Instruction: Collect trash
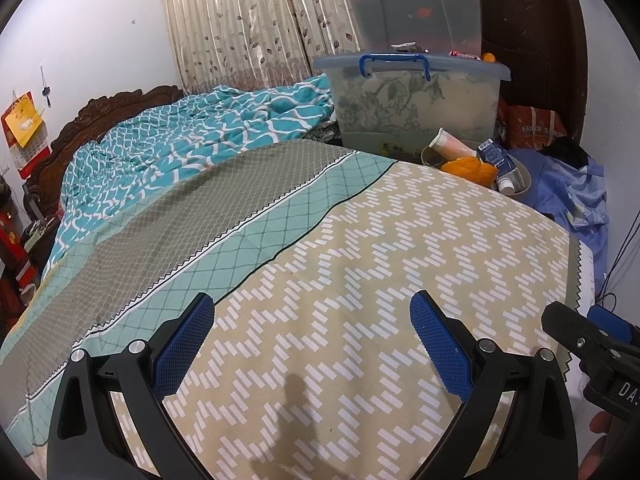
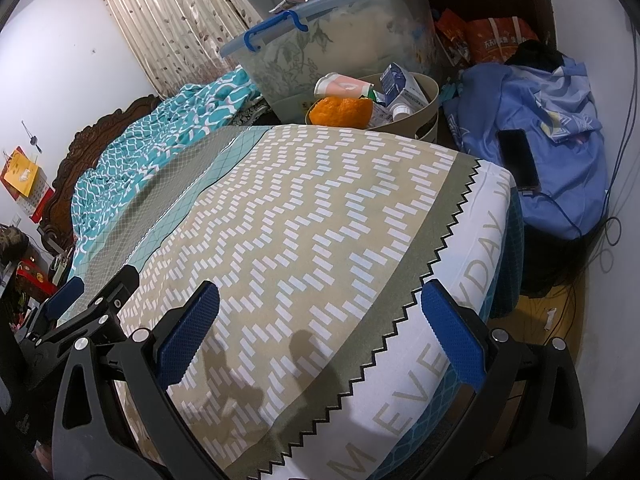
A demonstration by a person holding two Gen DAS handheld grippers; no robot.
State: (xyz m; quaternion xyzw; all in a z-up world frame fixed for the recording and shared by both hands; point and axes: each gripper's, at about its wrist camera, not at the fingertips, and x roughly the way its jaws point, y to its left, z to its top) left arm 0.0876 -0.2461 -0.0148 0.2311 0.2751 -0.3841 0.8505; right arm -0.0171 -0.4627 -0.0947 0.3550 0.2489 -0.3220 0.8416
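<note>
Over the near end of the bed (image 1: 360, 280), both grippers hang with nothing between their blue pads. The left gripper (image 1: 312, 344) has its jaws spread wide above the yellow zigzag sheet; the right gripper (image 2: 320, 340) is likewise wide open, over the sheet's sawtooth border and the white lettered edge. Each shows at the side of the other's view, just beside it.

The trash sits at the far corner of the bed, in a tan bin (image 2: 424, 108) well apart from both grippers. In it are an orange peel (image 2: 340, 112), a pink-and-white cup (image 2: 344, 86) lying on its side, a blue-and-white carton (image 2: 400, 84) tilted, and a small white bottle (image 2: 402, 111).

Just behind the bin stands a clear tub (image 2: 340, 40) with a blue handle, another clear box stacked on top. To the left lies a rumpled teal quilt (image 1: 192, 136) against a carved headboard (image 1: 120, 108). To the right of the bin a blue garment (image 2: 532, 120) is heaped, a black phone (image 2: 518, 160) resting on it with a cable attached.
</note>
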